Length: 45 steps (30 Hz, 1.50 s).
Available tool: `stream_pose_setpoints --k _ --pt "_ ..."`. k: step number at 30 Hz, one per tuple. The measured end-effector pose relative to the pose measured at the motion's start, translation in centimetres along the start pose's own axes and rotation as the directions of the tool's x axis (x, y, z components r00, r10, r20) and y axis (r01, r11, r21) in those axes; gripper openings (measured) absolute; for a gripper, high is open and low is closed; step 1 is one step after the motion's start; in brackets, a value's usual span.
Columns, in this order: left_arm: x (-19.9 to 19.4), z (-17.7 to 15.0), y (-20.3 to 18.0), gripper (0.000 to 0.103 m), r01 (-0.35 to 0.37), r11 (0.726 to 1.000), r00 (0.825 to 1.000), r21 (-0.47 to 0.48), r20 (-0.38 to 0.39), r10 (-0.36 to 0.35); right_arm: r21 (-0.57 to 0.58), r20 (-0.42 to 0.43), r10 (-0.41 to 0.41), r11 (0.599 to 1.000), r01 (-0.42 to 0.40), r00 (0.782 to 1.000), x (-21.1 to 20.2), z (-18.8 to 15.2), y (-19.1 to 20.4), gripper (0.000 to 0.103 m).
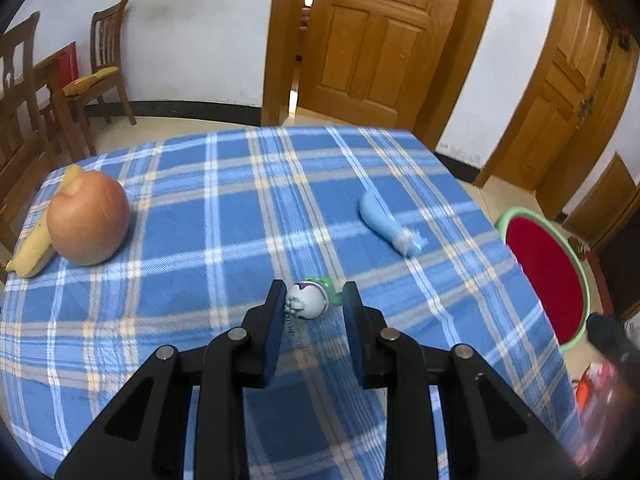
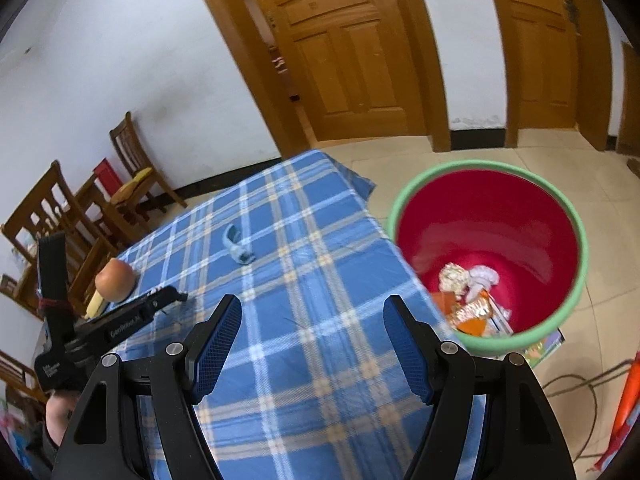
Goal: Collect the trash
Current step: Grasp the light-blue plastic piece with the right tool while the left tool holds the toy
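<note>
The left claw (image 1: 312, 300) is clamped on a small grey-and-green toy figure (image 1: 310, 299), its blue pads pressing both sides of it just above the counter (image 1: 224, 208), which is draped in a blue plaid cloth with white and tan lines. In the left wrist view an apple (image 1: 89, 218) sits at the far left edge touching a banana (image 1: 34, 240), and a crumpled light-blue wrapper (image 1: 386, 220) lies well apart to the right. Beyond the cloth stand wooden chairs (image 1: 106, 60), a white wall with a dark skirting, and panelled wooden doors (image 1: 360, 40); a red bin with a green rim (image 1: 552, 264) shows off the counter's right edge. In the right wrist view the right claw (image 2: 312, 332) hangs with its jaws spread wide and nothing between them, over the near right part of the plaid cloth. The bin (image 2: 488, 248) stands on the pale tiled floor (image 2: 520, 148) just beside the counter, holding scraps of paper and wrappers (image 2: 472, 292). The left tool reaches in from the left, near the apple (image 2: 115, 280), and the blue wrapper (image 2: 238, 246) lies mid-counter.
</note>
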<state>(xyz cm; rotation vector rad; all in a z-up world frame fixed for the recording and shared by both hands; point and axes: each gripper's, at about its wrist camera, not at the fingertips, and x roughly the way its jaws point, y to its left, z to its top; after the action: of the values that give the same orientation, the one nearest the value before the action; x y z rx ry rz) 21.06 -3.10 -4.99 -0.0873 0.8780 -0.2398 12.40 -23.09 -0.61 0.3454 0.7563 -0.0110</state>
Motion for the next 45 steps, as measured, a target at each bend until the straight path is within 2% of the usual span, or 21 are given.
stream_pose_setpoints --k 3,7,12,22,31,36,38,45 --pt "-0.2 0.3 1.3 0.028 -0.004 0.999 1.0 -0.038 0.025 0.004 -0.029 -0.015 0.011 1.0 -0.011 1.0 1.3 0.4 1.3 0.075" --pt "-0.5 0.3 2.8 0.028 -0.041 0.996 0.997 -0.075 0.057 0.046 -0.064 -0.035 0.015 0.998 -0.017 0.999 3.3 0.9 2.9 0.075" --pt "-0.2 0.4 4.1 0.028 -0.065 0.992 0.996 -0.107 0.057 0.071 -0.124 -0.06 0.016 0.992 -0.024 0.998 6.4 1.5 5.2 0.075" --pt "0.2 0.0 4.1 0.028 -0.096 0.991 0.993 -0.094 0.056 0.102 -0.224 -0.154 0.016 0.973 -0.05 0.988 12.7 2.9 8.3 0.074" --pt "0.6 -0.3 4.4 0.028 -0.102 0.989 0.993 -0.109 0.043 0.107 -0.262 -0.194 0.012 0.963 -0.064 0.981 15.8 3.5 9.4 0.06" --pt "0.7 -0.3 4.1 0.028 -0.092 0.991 0.994 -0.102 0.043 0.097 -0.284 -0.206 0.002 0.957 -0.062 0.978 17.1 3.5 10.0 0.041" --pt "0.7 -0.4 3.9 0.028 -0.091 0.991 0.995 -0.097 0.042 0.095 -0.297 -0.198 -0.014 0.954 -0.047 0.98 17.2 3.6 10.2 0.025" --pt "0.4 -0.3 3.8 0.028 -0.081 0.992 0.995 -0.092 0.051 0.086 -0.288 -0.185 0.007 0.956 -0.062 0.983 16.3 3.0 9.8 0.023"
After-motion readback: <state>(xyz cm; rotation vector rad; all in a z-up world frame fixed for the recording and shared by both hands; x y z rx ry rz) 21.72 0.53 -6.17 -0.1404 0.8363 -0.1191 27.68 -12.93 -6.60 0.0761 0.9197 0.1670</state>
